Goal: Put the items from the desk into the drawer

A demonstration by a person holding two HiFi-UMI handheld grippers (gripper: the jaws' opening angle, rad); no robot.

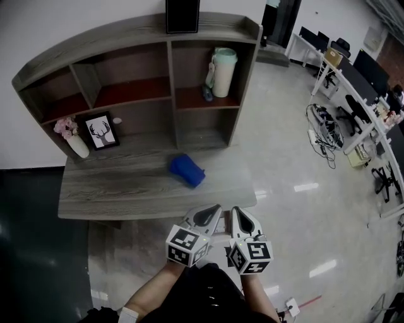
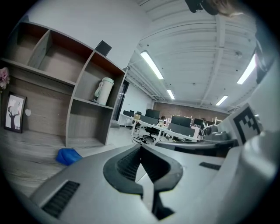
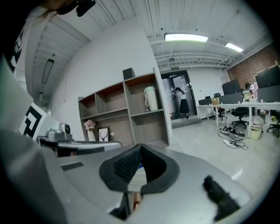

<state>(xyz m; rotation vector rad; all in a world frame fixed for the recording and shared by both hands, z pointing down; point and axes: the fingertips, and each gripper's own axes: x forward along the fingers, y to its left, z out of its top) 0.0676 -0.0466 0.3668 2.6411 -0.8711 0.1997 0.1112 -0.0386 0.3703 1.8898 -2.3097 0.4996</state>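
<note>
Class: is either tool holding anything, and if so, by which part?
Nothing is held. The left tool and the right tool are both shut and empty; the blue item lies untouched on the desk.

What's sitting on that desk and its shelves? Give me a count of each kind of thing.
Blue pouch: 1
Framed picture: 1
Vase of pink flowers: 1
Pale green jug: 1
Black box on top: 1
Total: 5, not counting a small blue bit by the jug, too small to name.
</note>
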